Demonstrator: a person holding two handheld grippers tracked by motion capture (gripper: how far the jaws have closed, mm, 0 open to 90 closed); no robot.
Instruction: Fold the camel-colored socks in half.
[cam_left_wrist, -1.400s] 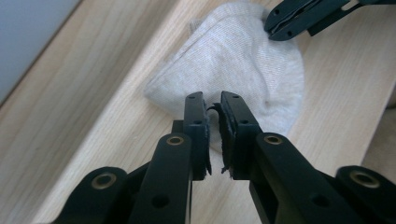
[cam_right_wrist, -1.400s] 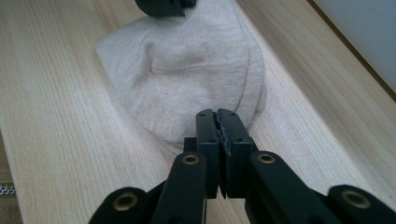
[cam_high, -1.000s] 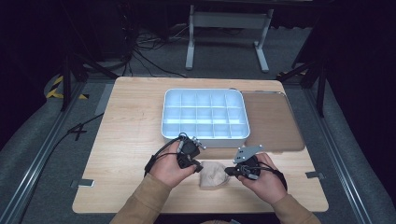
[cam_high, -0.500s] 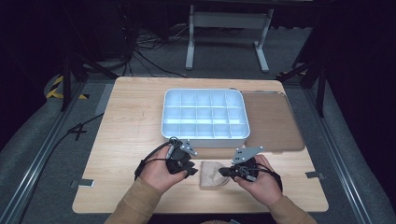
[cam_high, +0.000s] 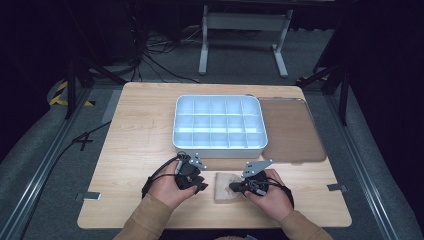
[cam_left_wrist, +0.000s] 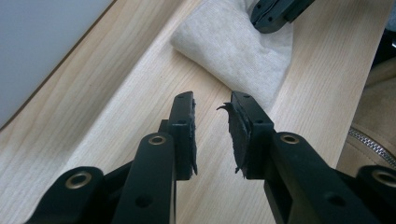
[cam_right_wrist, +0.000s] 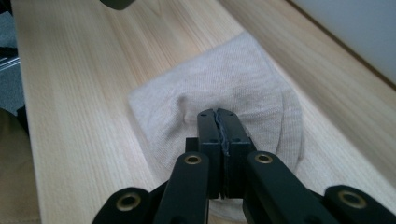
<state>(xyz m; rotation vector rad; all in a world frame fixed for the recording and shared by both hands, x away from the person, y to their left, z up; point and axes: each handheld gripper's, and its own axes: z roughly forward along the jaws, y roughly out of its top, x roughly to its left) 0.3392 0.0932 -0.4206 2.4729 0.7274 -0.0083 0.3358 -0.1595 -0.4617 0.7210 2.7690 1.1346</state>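
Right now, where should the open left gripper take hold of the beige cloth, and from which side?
Grip the cloth at its near corner, coming from the person's left, low along the table. The left gripper is open and already points at that thin, flat edge; the right gripper pinches a raised fold on the opposite side, so this corner is probably free.

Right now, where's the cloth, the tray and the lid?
cloth (cam_right_wrist: 233, 88), right gripper view, its flat middle.
tray (cam_high: 219, 150), high view, its near wall.
lid (cam_high: 292, 130), high view, its brown middle.
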